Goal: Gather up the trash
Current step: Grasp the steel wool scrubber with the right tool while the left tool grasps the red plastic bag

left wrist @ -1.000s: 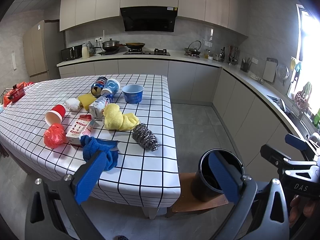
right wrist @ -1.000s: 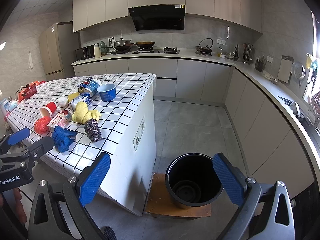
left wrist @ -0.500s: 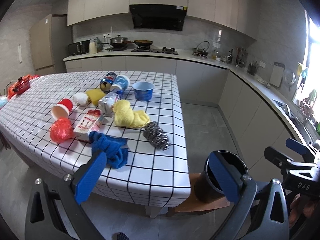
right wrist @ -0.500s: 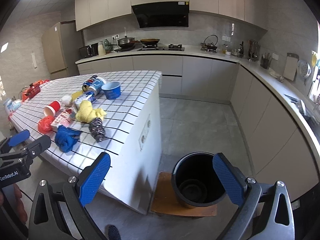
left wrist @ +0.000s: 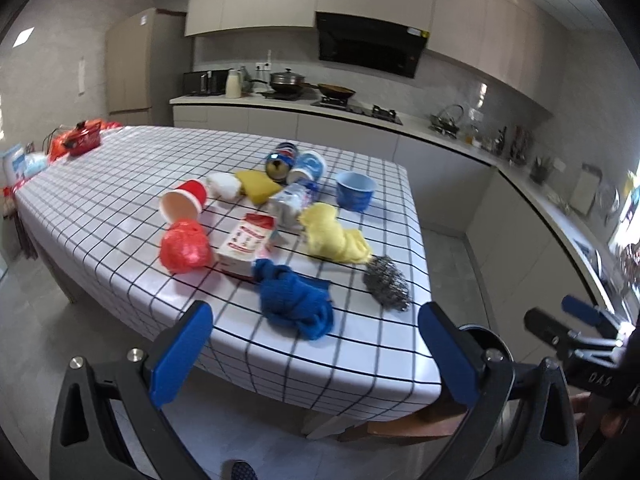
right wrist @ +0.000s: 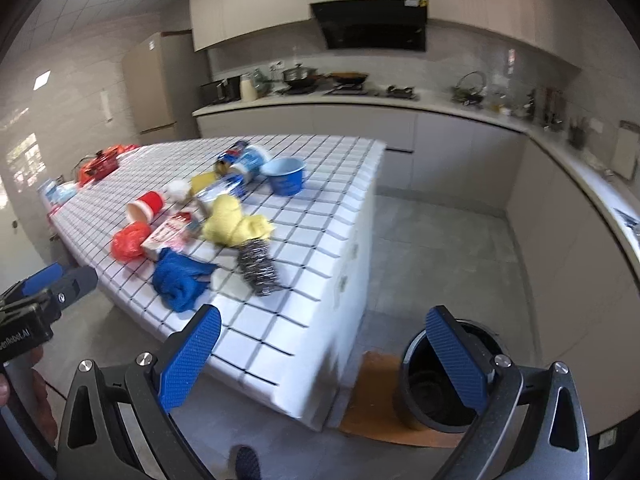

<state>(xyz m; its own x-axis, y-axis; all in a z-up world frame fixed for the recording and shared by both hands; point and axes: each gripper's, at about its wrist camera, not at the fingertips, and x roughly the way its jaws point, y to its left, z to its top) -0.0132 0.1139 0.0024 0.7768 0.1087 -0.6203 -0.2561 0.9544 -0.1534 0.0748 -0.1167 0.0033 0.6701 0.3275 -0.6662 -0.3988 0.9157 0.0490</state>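
Kitchen island covered by a white, black-gridded tablecloth (left wrist: 120,208), seen from both wrist cameras. The left gripper (left wrist: 316,354) hangs off the near edge with jaws released and empty; the litter lies beyond its blue pads, well apart. Left to right near that edge: a crumpled red plastic bag (left wrist: 185,245), a red-and-white carton (left wrist: 247,249), a bunched blue cloth (left wrist: 295,303) closest to the gripper, a yellow cloth (left wrist: 334,236), and a steel-wool scourer (left wrist: 387,284) toward the right corner. Behind lie a tipped red paper cup (left wrist: 184,203), a crushed bottle (left wrist: 292,202) and an upright blue bowl (left wrist: 355,190). The right gripper (right wrist: 324,354), likewise spread and empty, hangs off the near right corner; only its view shows the black bin (right wrist: 436,384) fully, open on a brown mat (right wrist: 368,400) on the floor.
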